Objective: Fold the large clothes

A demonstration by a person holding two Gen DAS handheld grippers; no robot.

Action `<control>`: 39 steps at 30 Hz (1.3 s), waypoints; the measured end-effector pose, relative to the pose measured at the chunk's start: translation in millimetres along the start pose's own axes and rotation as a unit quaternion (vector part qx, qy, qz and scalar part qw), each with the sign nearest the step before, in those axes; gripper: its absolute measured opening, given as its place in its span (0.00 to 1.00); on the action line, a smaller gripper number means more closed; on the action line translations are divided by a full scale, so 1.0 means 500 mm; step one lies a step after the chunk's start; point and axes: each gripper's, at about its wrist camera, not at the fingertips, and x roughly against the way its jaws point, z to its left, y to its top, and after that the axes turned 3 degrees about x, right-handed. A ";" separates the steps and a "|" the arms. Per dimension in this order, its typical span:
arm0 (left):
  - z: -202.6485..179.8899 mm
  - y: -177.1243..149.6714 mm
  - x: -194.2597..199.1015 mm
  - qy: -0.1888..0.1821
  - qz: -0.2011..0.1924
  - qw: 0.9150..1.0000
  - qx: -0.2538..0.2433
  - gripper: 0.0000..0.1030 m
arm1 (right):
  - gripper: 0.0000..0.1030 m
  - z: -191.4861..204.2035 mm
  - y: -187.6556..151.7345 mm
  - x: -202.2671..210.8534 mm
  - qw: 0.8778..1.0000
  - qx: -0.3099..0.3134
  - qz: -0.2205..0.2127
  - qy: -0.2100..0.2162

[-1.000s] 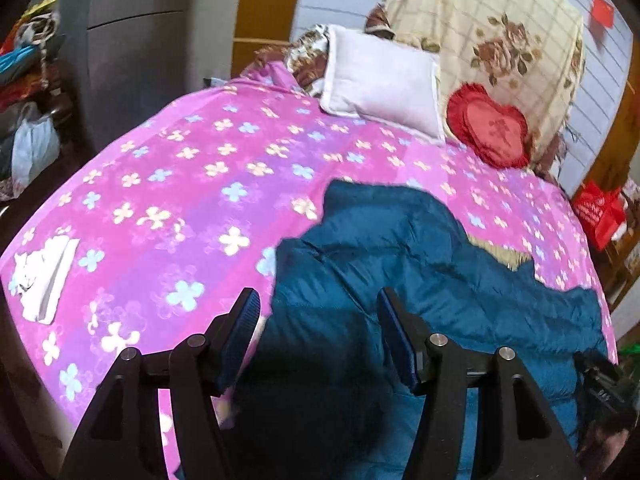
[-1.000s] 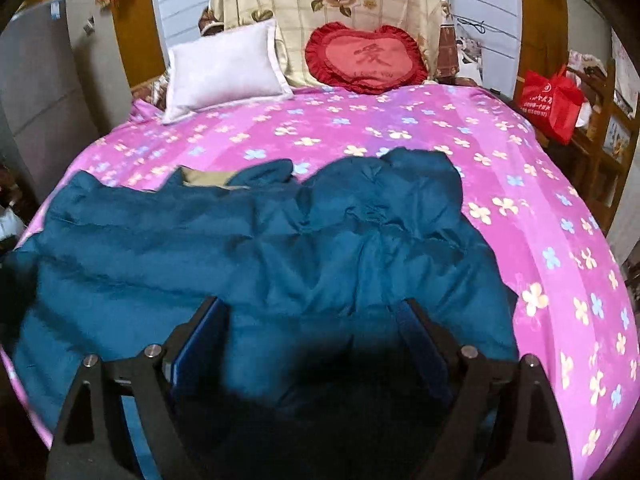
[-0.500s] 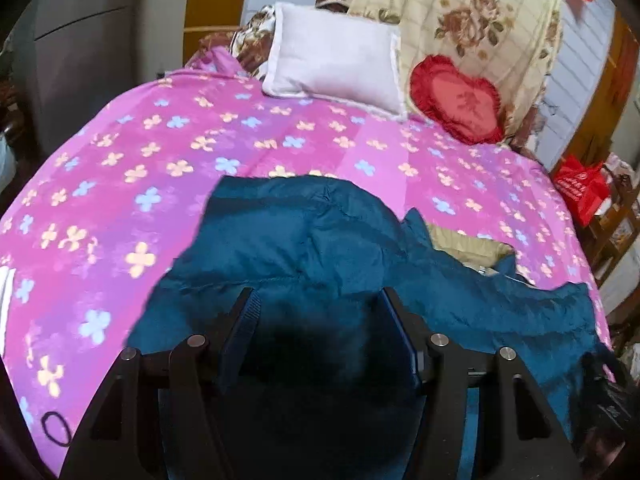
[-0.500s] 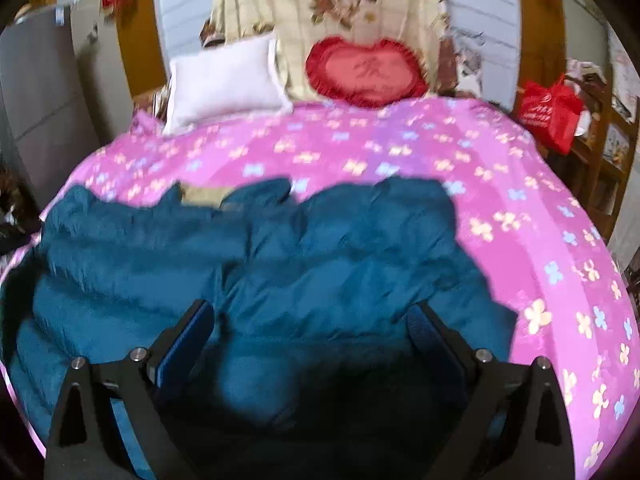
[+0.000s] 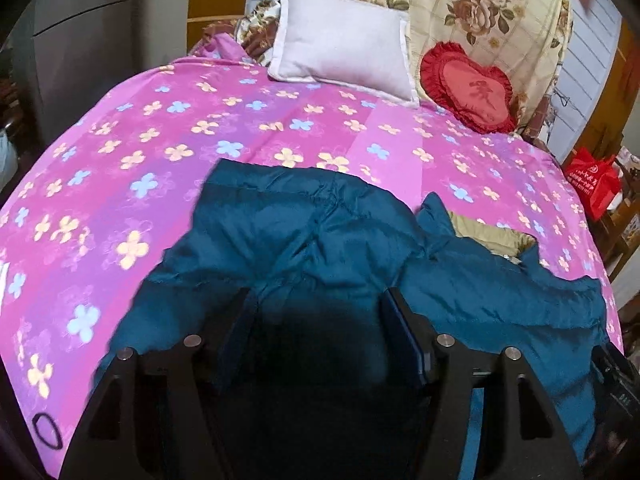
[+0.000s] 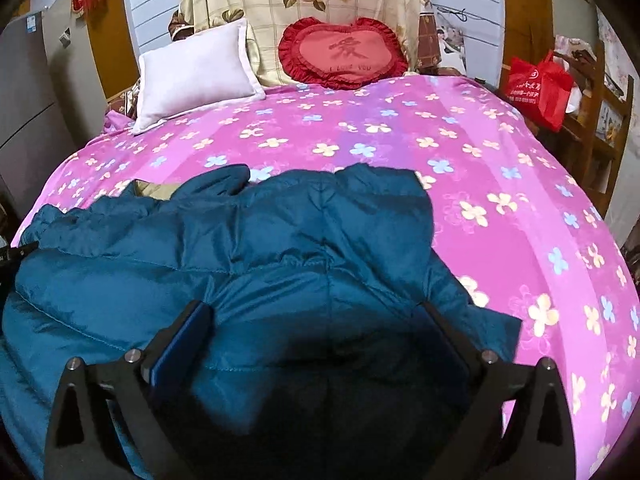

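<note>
A large teal puffer jacket (image 5: 320, 240) lies spread and rumpled on the near part of a bed with a pink flowered cover (image 5: 160, 140). An olive lining patch (image 5: 488, 234) shows near its collar. My left gripper (image 5: 318, 312) is open, its fingers just above the jacket's left part. In the right wrist view the jacket (image 6: 240, 248) fills the near bed (image 6: 500, 184), and my right gripper (image 6: 316, 324) is open wide over its right part. Neither gripper holds cloth.
A white pillow (image 5: 344, 44), a red heart cushion (image 5: 472, 88) and a floral quilt (image 5: 480, 8) stand at the headboard. A red bag (image 6: 540, 84) sits on a wooden shelf at the right. A grey cabinet (image 5: 80, 40) stands left. A black hair tie (image 5: 47, 436) lies near the bed's left edge.
The left gripper has swung right from the jacket's left edge to over the jacket itself. The right gripper has moved forward slightly and opened wider. The jacket has not moved.
</note>
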 end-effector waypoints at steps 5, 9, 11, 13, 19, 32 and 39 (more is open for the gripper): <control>0.004 -0.027 0.085 0.011 -0.047 0.999 -0.018 0.45 | 0.99 0.007 -0.012 0.086 0.999 -0.024 -0.031 0.013; -0.001 -0.053 0.137 0.012 -0.059 0.997 -0.037 0.45 | 1.00 0.033 -0.033 0.142 0.999 -0.022 -0.039 0.029; -0.007 -0.069 0.159 0.011 -0.063 0.997 -0.047 0.45 | 1.00 0.052 -0.045 0.159 0.999 -0.014 -0.036 0.032; -0.014 -0.084 0.175 0.011 -0.066 0.996 -0.053 0.45 | 1.00 0.071 -0.059 0.176 0.998 -0.009 -0.036 0.041; -0.033 -0.130 0.215 0.005 -0.076 0.995 -0.066 0.45 | 1.00 0.111 -0.092 0.212 0.998 -0.003 -0.038 0.046; -0.067 -0.198 0.255 0.014 -0.085 0.993 -0.085 0.45 | 1.00 0.167 -0.141 0.246 0.998 0.003 -0.044 0.050; -0.072 -0.219 0.281 0.026 -0.105 0.990 -0.095 0.45 | 1.00 0.198 -0.158 0.260 0.997 0.014 -0.049 0.055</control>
